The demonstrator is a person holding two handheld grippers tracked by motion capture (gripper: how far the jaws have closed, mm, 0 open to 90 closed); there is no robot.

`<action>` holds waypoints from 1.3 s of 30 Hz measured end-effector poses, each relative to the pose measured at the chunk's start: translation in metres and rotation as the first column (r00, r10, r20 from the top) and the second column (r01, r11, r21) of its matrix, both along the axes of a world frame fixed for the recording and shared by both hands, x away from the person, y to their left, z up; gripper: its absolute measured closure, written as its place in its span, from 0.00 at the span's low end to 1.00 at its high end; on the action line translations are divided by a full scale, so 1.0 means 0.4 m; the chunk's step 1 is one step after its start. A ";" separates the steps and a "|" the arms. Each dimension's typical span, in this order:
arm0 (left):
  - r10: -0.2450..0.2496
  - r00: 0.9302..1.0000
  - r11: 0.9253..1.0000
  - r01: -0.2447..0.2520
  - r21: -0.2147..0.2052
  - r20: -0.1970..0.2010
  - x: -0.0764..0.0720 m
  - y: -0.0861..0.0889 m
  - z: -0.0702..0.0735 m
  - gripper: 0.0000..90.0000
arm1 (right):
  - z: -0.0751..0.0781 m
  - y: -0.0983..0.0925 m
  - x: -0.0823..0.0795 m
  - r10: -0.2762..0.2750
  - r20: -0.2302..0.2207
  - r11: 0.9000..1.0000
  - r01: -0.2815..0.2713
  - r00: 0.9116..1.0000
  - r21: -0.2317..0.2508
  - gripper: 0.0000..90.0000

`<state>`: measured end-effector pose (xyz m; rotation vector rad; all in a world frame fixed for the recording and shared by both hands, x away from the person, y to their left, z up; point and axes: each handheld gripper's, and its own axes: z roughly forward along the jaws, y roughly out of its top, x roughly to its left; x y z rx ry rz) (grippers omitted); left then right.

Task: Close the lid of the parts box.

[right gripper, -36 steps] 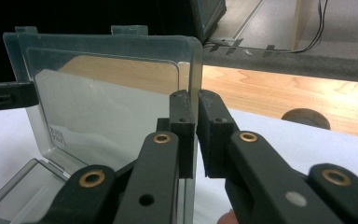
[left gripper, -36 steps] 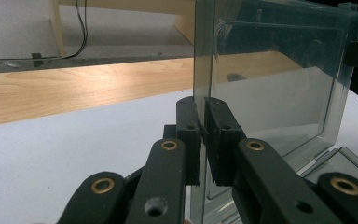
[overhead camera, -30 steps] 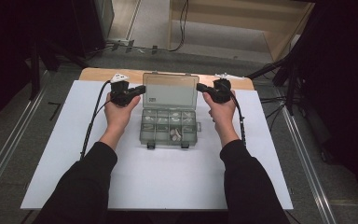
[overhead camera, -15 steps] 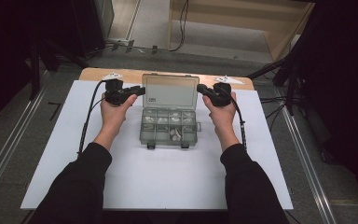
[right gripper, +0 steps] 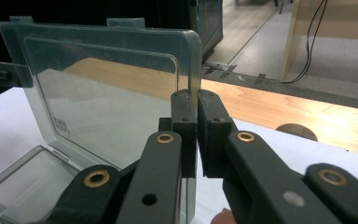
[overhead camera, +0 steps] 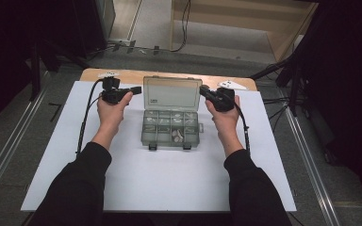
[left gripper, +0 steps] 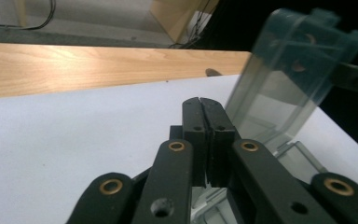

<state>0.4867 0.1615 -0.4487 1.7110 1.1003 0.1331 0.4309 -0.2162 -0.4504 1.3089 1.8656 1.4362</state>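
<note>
right tool (right gripper: 196, 100) grips the raised lid's (overhead camera: 171, 93) right edge; left tool (left gripper: 204, 109) has just closed empty, left of the lid.

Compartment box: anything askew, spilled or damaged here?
Nothing stands out. The compartment box sits square on the white sheet, its lid upright, small parts inside the compartments, none spilled. The right gripper is clamped on the lid's edge; the left gripper is shut beside it.

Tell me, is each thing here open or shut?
box: open, small pieces lying in some compartments.
lid: open, standing upright.
left gripper: shut, jaws just closed, nothing between them, beside the lid.
right gripper: shut on the lid's edge.
</note>
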 end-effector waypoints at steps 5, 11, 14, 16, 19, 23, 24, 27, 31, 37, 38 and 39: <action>0.024 1.000 1.000 -0.024 0.009 -0.019 0.019 -0.017 0.000 0.99 | -0.003 0.000 -0.009 0.007 0.019 1.000 -0.007 1.000 -0.003 0.94; 0.006 1.000 1.000 -0.006 0.007 -0.011 0.026 -0.037 0.008 0.99 | -0.006 -0.004 -0.017 0.018 0.036 1.000 -0.018 0.999 -0.002 0.94; 0.000 1.000 1.000 0.000 0.000 -0.004 0.023 -0.043 0.011 0.99 | -0.007 -0.005 -0.023 0.023 0.040 1.000 -0.023 0.999 -0.001 0.93; -0.016 1.000 1.000 0.016 -0.012 -0.010 0.022 -0.043 0.012 0.99 | -0.006 -0.006 -0.025 0.025 0.040 1.000 -0.025 0.999 0.001 0.93; -0.022 1.000 1.000 0.021 -0.018 -0.014 0.019 -0.041 0.012 0.99 | -0.006 -0.007 -0.028 0.032 0.037 0.999 -0.032 0.999 0.009 0.93; -0.029 1.000 0.999 0.029 -0.016 -0.007 0.012 -0.042 0.016 0.99 | -0.001 -0.007 -0.031 0.039 0.026 0.999 -0.040 0.999 0.016 0.91; -0.036 0.999 0.999 0.036 -0.021 -0.007 0.010 -0.043 0.015 0.99 | 0.000 -0.008 -0.032 0.044 0.024 0.999 -0.044 0.999 0.020 0.87; -0.042 0.999 0.999 0.042 -0.016 -0.003 0.006 -0.045 0.015 0.99 | 0.002 -0.014 -0.040 0.059 0.014 0.998 -0.059 0.998 0.030 0.75; -0.046 0.999 0.999 0.046 -0.015 -0.003 0.002 -0.045 0.013 0.99 | 0.003 -0.028 -0.054 0.088 0.000 0.996 -0.088 0.996 0.035 0.62; -0.054 0.998 0.998 0.054 -0.018 0.010 -0.004 -0.045 0.019 0.99 | -0.001 -0.049 -0.071 0.109 0.006 0.994 -0.109 0.994 0.031 0.57; -0.057 0.998 0.998 0.057 -0.021 0.015 -0.006 -0.045 0.020 0.99 | -0.002 -0.054 -0.074 0.109 0.005 0.994 -0.109 0.994 0.030 0.57; -0.063 0.998 0.998 0.063 -0.023 0.019 -0.007 -0.045 0.021 0.99 | -0.003 -0.058 -0.075 0.108 0.006 0.994 -0.108 0.994 0.032 0.57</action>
